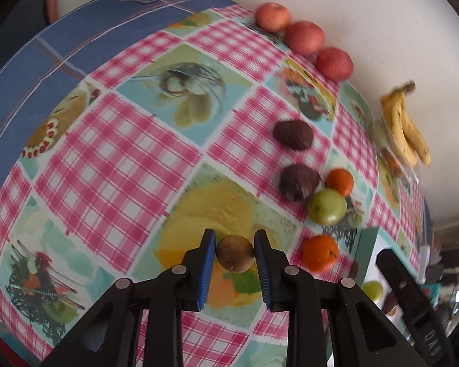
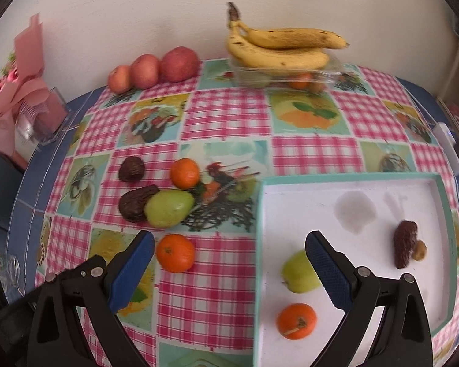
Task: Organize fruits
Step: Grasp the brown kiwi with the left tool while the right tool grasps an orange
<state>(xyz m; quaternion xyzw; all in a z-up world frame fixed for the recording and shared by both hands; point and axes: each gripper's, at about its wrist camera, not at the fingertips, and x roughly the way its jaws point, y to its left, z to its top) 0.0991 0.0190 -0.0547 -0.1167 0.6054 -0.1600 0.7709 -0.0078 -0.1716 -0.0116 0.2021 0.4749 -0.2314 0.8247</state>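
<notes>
Tablecloth [image 2: 226, 113] — pink checks, fruit prints — against wall [image 2: 168, 9].

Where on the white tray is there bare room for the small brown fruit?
The white tray is bare along its far side and middle, between the green apple and the dark fruit. The near-left corner, with the orange, is crowded.

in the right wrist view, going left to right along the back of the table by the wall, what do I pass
Pink wrapped bouquet → three red apples → bananas lying on top of a clear plastic container.
</notes>
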